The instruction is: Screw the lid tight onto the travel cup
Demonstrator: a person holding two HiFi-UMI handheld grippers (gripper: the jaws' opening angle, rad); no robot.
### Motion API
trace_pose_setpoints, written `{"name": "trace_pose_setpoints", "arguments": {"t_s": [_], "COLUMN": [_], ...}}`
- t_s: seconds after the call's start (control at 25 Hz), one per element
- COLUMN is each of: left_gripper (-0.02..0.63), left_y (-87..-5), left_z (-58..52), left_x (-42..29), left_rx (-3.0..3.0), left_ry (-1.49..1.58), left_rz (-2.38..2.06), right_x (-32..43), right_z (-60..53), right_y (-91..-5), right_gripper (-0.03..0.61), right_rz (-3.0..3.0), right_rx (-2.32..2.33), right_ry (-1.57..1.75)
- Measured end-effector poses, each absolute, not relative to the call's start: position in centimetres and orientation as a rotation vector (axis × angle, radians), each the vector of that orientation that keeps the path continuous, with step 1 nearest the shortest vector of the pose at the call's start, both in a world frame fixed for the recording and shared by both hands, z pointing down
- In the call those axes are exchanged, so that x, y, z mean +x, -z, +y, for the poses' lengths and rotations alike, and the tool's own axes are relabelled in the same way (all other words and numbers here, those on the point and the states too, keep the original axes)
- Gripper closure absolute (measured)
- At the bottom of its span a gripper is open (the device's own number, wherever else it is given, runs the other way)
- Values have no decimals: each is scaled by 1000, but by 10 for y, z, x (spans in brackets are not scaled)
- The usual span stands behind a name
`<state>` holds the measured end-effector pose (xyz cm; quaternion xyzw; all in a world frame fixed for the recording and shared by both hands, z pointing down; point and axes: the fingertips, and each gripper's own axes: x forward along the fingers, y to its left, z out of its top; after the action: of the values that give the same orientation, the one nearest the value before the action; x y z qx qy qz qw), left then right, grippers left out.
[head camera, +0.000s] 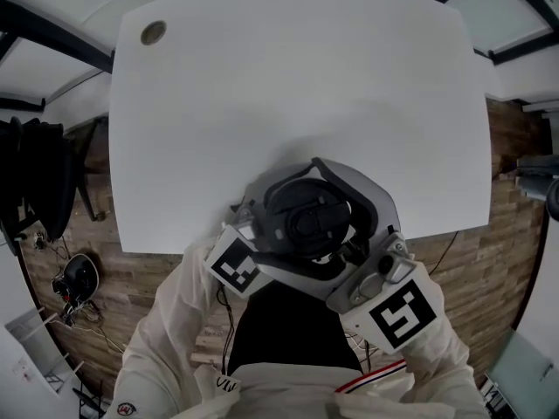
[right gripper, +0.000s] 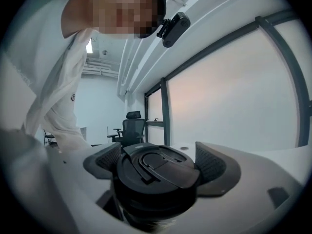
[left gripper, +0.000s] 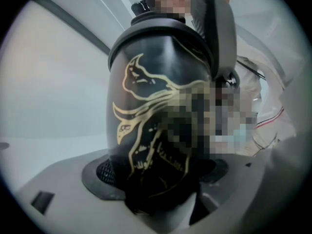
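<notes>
Over the table's (head camera: 262,103) near edge, the left gripper (left gripper: 161,172) clamps the cup (left gripper: 156,96), the right gripper (right gripper: 157,162) its lid (right gripper: 156,175). A crooked lid may cross-thread; slipping pads (right gripper: 210,164) would leave it loose.

1. White table (head camera: 297,77): wide matte top with rounded corners, seen from above in the head view.
2. Round cable hole (head camera: 153,31) with a dark ring sits in the top's far left corner.
3. Table stands on a wooden plank floor (head camera: 140,269); planks show at the left, the near edge and the right.
4. On the floor left of the table: a dark round object (head camera: 79,276), can't tell what, with loose cables (head camera: 74,308) tangled just beside it.
5. Thin dark cable (head camera: 445,247) on the planks by the near right corner.
</notes>
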<state>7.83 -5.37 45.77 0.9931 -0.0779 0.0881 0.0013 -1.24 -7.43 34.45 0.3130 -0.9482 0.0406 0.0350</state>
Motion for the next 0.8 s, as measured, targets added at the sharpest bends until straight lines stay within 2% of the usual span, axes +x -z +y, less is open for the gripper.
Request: {"name": "trace_pose_setpoints", "arguments": {"t_s": [0.44, 0.8], "left_gripper": [210, 210], "left_y": [-460, -466], "left_z": [-59, -47], "left_x": [80, 48], "left_rx": [3091, 3086], "left_ry": [-303, -419], "left_rz": [-363, -311], "right_x": [-10, -8], "right_z": [-73, -69], "right_y": [-342, -326], "right_gripper": [71, 71], "right_rz": [-2956, -3003], "right_rx": [987, 894], "right_ry": [-103, -144]}}
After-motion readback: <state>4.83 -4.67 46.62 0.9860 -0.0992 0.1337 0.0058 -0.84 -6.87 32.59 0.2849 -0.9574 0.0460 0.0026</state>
